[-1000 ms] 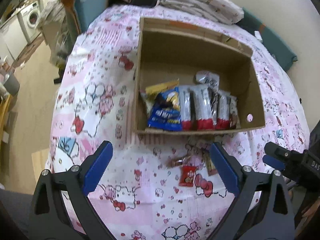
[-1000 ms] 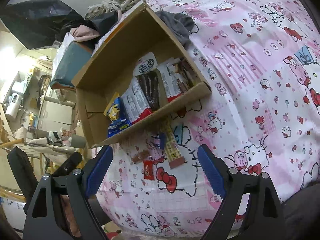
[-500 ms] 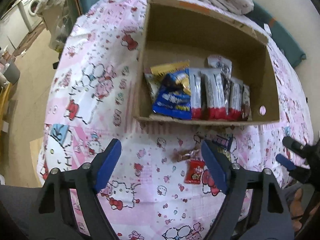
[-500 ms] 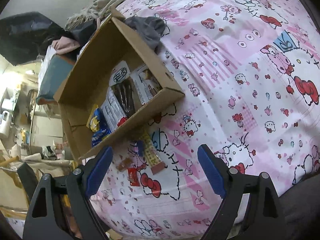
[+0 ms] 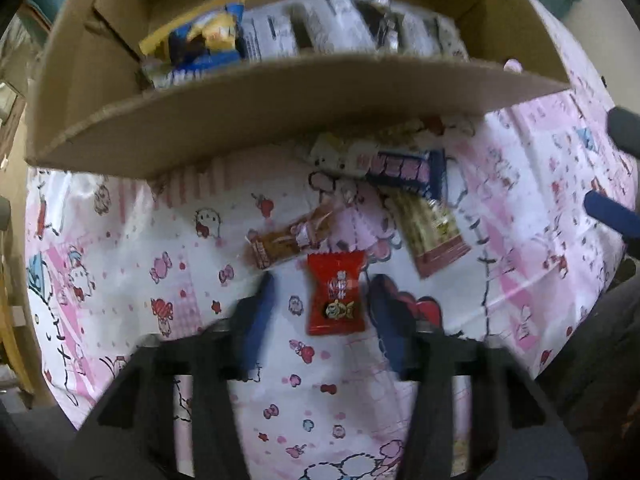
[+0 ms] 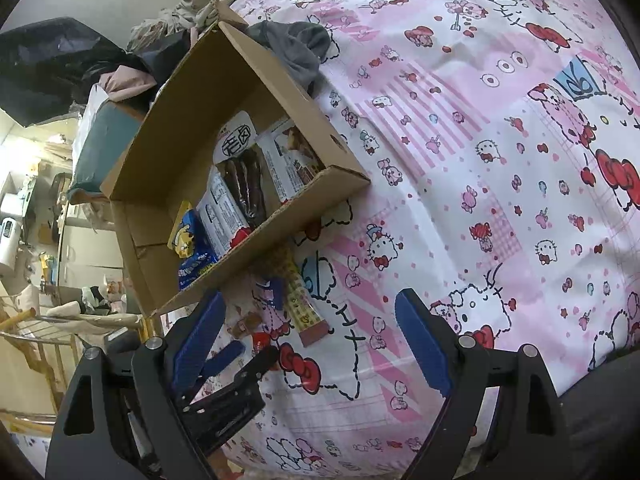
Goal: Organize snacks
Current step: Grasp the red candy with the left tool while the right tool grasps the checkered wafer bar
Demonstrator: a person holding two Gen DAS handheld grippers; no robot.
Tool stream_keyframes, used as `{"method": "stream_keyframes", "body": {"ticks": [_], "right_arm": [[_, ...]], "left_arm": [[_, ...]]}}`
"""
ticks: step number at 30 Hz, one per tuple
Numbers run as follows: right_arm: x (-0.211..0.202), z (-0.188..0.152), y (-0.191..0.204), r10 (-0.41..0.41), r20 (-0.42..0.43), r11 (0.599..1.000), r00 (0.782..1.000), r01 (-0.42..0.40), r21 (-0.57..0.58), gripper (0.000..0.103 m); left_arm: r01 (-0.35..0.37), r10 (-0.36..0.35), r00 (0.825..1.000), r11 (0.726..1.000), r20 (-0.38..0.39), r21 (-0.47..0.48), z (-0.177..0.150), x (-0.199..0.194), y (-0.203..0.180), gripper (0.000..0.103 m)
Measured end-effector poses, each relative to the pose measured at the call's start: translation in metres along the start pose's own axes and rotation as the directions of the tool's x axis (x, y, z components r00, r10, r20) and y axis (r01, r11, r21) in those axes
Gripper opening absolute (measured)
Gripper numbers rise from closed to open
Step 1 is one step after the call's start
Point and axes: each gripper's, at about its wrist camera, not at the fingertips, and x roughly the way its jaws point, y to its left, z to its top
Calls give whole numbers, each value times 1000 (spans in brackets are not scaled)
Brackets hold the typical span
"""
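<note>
A small red candy packet (image 5: pixel 336 294) lies on the pink cartoon-print cloth, between the blue pads of my open left gripper (image 5: pixel 326 300), which sits low over it. Beside it lie a brown wrapped candy (image 5: pixel 286 238), a long yellow-brown bar (image 5: pixel 430 228) and a blue-and-pink packet (image 5: pixel 404 168). Behind them is the cardboard box (image 5: pixel 280 100) holding several snack packs. In the right wrist view my right gripper (image 6: pixel 310 338) is open and empty above the cloth, with the left gripper's fingers (image 6: pixel 236 354) over the red packet (image 6: pixel 260 340) and the box (image 6: pixel 280 88) beyond.
A grey cloth (image 6: pixel 298 46) lies at the box's far corner. Piled bedding and a dark bag (image 6: pixel 48 64) sit behind the box. The cloth-covered surface drops off at its left edge toward room clutter (image 6: pixel 36 240).
My left gripper has dropped forward and down to the loose snacks, its jaws narrowing around the red packet. My right gripper has shifted slightly, staying open.
</note>
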Motion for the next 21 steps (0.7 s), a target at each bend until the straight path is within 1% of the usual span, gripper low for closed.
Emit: {"method": "stream_keyframes", "body": {"ticks": [1, 2, 3, 4, 5, 6, 9, 12, 14, 16, 18, 19, 21], "right_arm": [[0, 0, 0, 0, 1, 1000, 1000, 0, -2, 89], [0, 0, 1, 1, 2, 1000, 1000, -1, -3, 89], [0, 0, 1, 1, 1, 1000, 1000, -1, -4, 89], [0, 0, 2, 2, 0, 1000, 1000, -2, -6, 89], [1, 0, 2, 1, -2, 1000, 1000, -1, -8, 89], [1, -1, 2, -1, -6, 1000, 1000, 1, -12, 89], [5, -3, 5, -18, -22, 999, 1000, 17, -33, 89], [11, -4, 8, -39, -39, 998, 998, 37, -55, 89], [17, -5, 13, -64, -49, 995, 997, 59, -83, 89], [27, -8, 22, -106, -65, 985, 992, 96, -142, 89], [40, -11, 32, -159, -85, 966, 984, 137, -218, 88], [49, -15, 40, -192, -98, 949, 976, 160, -272, 86], [64, -21, 51, -232, -120, 919, 965, 178, -351, 79]], "left_arm": [[-8, 8, 1000, 1000, 0, -4, 0, 0, 2, 16], [-6, 6, 1000, 1000, -2, -4, -1, -1, 3, 16], [16, -16, 1000, 1000, -7, -7, -2, -2, 4, 13], [43, -43, 999, 999, -26, 3, -3, -2, 3, 13], [40, -40, 999, 999, -27, 12, -5, -5, 3, 13], [39, -39, 999, 999, -17, 6, -8, -11, 5, 13], [84, -85, 996, 996, -30, -35, -16, -28, 12, 13], [82, -83, 997, 996, -10, -36, -21, -48, 15, 13], [88, -87, 996, 995, 15, -57, -26, -62, 21, 13], [84, -81, 996, 992, 34, -91, -31, -70, 31, 13], [60, -54, 998, 988, 45, -139, -34, -75, 41, 13], [52, -45, 998, 985, 45, -162, -36, -77, 46, 13], [38, -29, 998, 980, 52, -197, -38, -81, 58, 13]]}}
